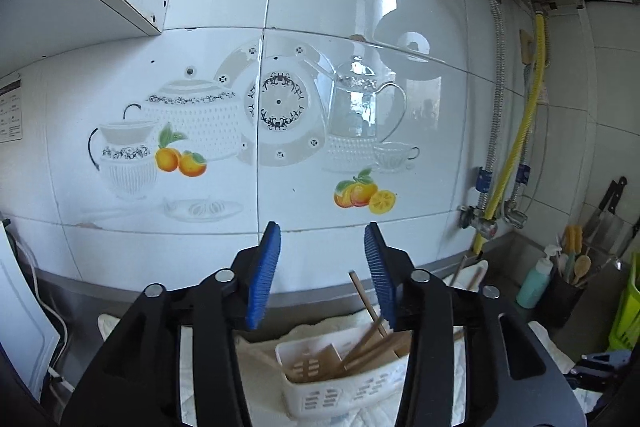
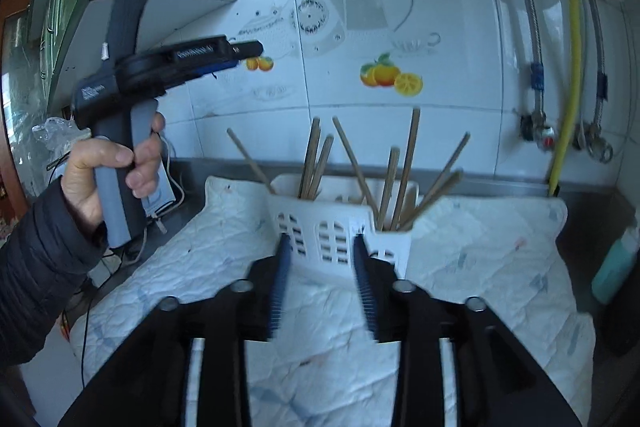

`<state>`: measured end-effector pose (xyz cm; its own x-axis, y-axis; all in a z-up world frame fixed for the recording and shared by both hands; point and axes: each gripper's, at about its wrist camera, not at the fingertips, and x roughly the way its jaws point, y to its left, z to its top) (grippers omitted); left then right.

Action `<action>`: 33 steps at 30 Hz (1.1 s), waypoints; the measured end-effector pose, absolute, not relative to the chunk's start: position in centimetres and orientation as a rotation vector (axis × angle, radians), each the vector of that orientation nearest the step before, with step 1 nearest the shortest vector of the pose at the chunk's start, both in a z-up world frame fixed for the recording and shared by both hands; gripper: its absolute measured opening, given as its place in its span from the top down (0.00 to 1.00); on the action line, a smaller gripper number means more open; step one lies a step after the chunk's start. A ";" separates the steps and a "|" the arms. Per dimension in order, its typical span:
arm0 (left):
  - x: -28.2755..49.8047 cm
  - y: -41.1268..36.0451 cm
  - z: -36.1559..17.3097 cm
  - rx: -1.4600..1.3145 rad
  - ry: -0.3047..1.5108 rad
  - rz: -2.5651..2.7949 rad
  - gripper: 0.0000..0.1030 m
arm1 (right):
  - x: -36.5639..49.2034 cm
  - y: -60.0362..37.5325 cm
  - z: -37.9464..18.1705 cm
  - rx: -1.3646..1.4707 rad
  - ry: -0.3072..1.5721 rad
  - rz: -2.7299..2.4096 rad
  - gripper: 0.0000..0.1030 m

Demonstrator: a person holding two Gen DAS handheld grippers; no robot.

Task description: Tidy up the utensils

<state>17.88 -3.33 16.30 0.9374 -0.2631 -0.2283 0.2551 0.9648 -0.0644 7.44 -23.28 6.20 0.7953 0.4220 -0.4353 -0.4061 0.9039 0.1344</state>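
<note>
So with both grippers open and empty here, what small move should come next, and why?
Probably ease the right gripper forward and up to one chopstick standing in the white basket. Its jaws are apart, low in front of the basket wall; the left gripper is higher.

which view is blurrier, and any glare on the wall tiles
Right wrist view: motion blur smears the right gripper and chopsticks. Left wrist view: sharp, left gripper crisp, with window glare on the glossy tiles. Both bend straight tile lines.
</note>
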 end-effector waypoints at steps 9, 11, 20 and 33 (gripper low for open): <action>10.6 -2.2 12.8 0.001 0.307 -0.258 0.19 | 2.9 -22.4 3.4 0.023 0.538 0.402 0.44; 9.0 -1.7 11.4 0.005 0.327 -0.244 0.11 | 2.2 -22.4 2.6 0.030 0.557 0.389 0.38; 3.8 0.7 5.4 -0.016 0.448 -0.169 0.05 | -0.2 -22.1 0.3 0.055 0.616 0.366 0.27; -0.2 1.8 1.7 -0.053 0.510 -0.099 0.05 | -1.7 -22.4 -1.3 0.061 0.641 0.301 0.20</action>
